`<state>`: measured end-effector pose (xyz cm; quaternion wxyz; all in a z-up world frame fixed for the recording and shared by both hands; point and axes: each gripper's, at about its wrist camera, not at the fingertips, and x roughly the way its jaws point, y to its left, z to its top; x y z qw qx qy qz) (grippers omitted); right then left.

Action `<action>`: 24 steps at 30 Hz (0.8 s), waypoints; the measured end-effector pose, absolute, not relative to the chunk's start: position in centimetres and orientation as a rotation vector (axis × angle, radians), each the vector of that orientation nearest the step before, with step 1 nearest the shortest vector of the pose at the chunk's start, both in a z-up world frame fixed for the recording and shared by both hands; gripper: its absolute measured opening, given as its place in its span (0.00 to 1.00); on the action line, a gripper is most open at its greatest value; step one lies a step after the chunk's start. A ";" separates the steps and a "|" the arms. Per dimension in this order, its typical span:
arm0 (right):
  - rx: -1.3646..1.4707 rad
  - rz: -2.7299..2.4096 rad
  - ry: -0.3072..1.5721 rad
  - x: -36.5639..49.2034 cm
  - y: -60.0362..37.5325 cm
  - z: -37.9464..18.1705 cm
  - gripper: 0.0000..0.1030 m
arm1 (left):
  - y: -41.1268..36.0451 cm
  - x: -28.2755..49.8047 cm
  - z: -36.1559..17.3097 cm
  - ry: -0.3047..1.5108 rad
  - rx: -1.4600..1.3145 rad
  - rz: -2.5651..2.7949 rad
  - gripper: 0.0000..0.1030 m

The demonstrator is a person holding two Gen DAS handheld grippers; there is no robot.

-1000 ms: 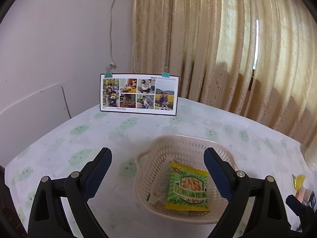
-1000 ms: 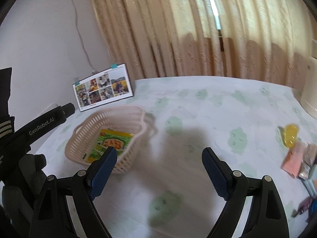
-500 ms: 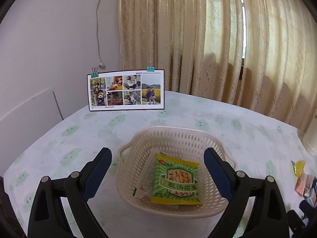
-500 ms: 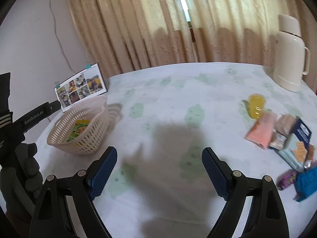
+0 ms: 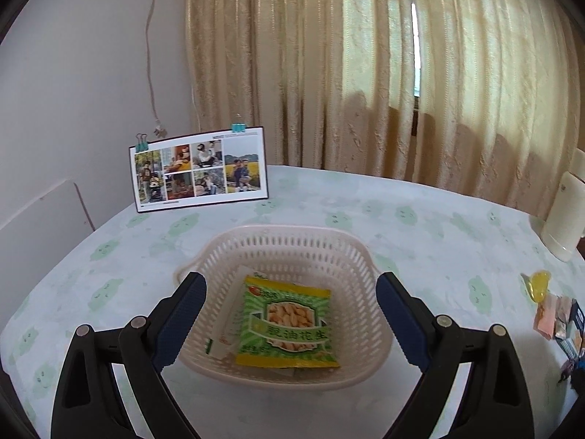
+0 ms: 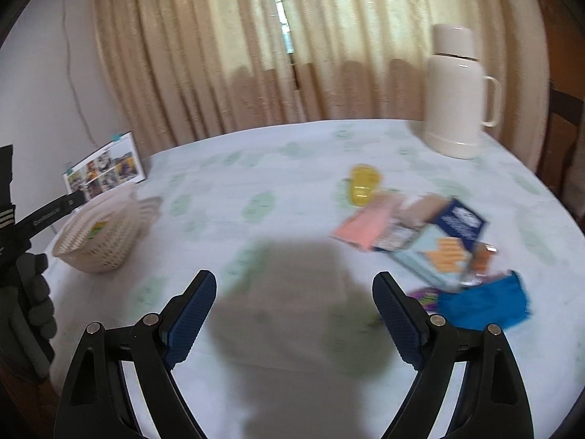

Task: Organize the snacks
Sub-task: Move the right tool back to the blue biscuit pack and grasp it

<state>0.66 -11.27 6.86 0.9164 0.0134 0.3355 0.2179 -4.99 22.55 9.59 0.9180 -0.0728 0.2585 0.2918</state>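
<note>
Above the basket [image 5: 292, 245] rim, left hand-held gripper [image 5: 290, 323] gapes; right hand-held gripper [image 6: 294, 320] spread over bare tablecloth [image 6: 292, 190].

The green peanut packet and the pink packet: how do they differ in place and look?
The green peanut packet lies inside the basket, on other packets; the pink packet lies on the tablecloth at the edge of a loose snack pile. The green one shows printed peanuts; the pink one looks plain, though blurred. Both lie flat and neither is held by a claw.
</note>
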 end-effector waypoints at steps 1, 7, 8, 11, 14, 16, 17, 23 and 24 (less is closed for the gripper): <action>0.033 0.426 0.692 0.8 -12.4 6.8 0.85 | 22.4 -4.9 9.5 0.535 -0.145 0.596 0.90; 0.068 0.335 0.701 1.1 -17.3 6.3 0.85 | 21.6 -4.6 9.6 0.555 -0.134 0.574 0.90; 0.068 0.316 0.703 1.1 -18.1 6.3 0.85 | 21.4 -4.7 9.8 0.553 -0.132 0.570 0.90; 0.061 0.273 0.716 1.4 -20.4 5.9 0.87 | 20.5 -4.8 10.2 0.544 -0.110 0.559 0.90; 0.042 0.245 0.734 1.8 -22.3 5.5 0.92 | 19.5 -4.7 10.4 0.539 -0.091 0.535 0.90; 0.028 0.247 0.770 2.3 -22.9 5.1 0.95 | 18.7 -4.5 10.4 0.541 -0.081 0.511 0.90; 0.023 0.251 0.796 2.6 -23.4 4.7 0.95 | 18.4 -4.4 10.4 0.544 -0.075 0.502 0.90; 0.007 0.282 0.871 4.2 -24.2 3.3 0.95 | 16.2 -3.7 10.5 0.556 -0.040 0.455 0.90; 0.003 0.284 0.881 4.5 -24.2 3.1 0.95 | 15.9 -3.6 10.6 0.557 -0.037 0.448 0.90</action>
